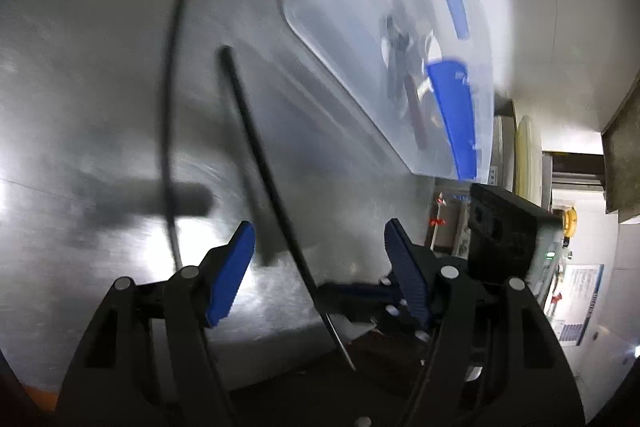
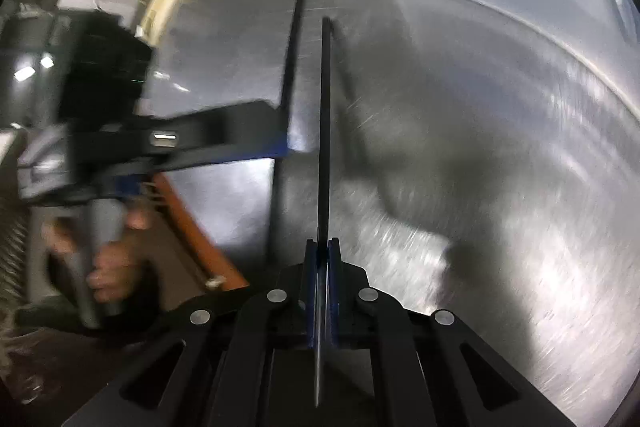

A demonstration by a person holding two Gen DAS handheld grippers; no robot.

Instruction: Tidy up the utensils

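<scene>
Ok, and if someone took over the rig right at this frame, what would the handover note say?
Left gripper: open, holding nothing, above the table.
Right gripper: shut on a black chopstick that points forward along its fingers.
Second chopstick: loose, seemingly lying on the table, just outside the left gripper's left finger.
Bin: clear, with blue latches, ahead of the left gripper.
Done: some utensils are already in the bin, too blurred to name.
Left: probably bin the held chopstick, then fetch the second one.
</scene>
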